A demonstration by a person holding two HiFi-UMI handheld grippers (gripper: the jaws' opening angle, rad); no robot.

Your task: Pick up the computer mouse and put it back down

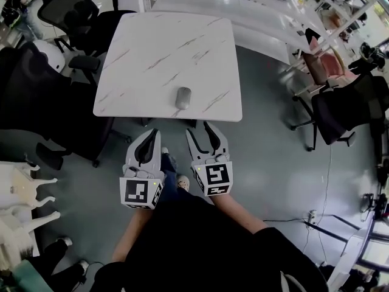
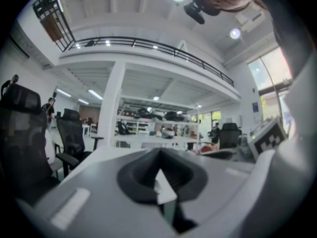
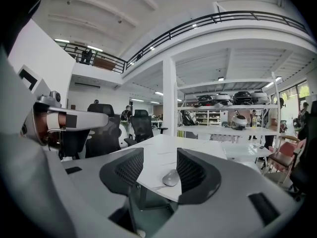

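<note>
Computer mouse (image 1: 183, 98) lying lower centre on the bench (image 1: 152, 47), probably feeling light, hard, slick; calling for pinching across its long sides; right gripper (image 1: 196, 128) jaws gaping empty, left gripper (image 1: 149, 132) jaws pressed together

white square marble-pattern tabletop (image 1: 164, 53): smooth, slight gloss. grey oval computer mouse (image 1: 183, 98): smooth, satin finish. left gripper (image 1: 148, 137) and right gripper (image 1: 200, 132): light grey matt plastic shells. right one's black pads (image 3: 190, 171) are ribbed and look rubbery. grey floor (image 1: 267, 157): smooth, faint sheen. black office chair (image 1: 61, 5): mesh back.
</note>
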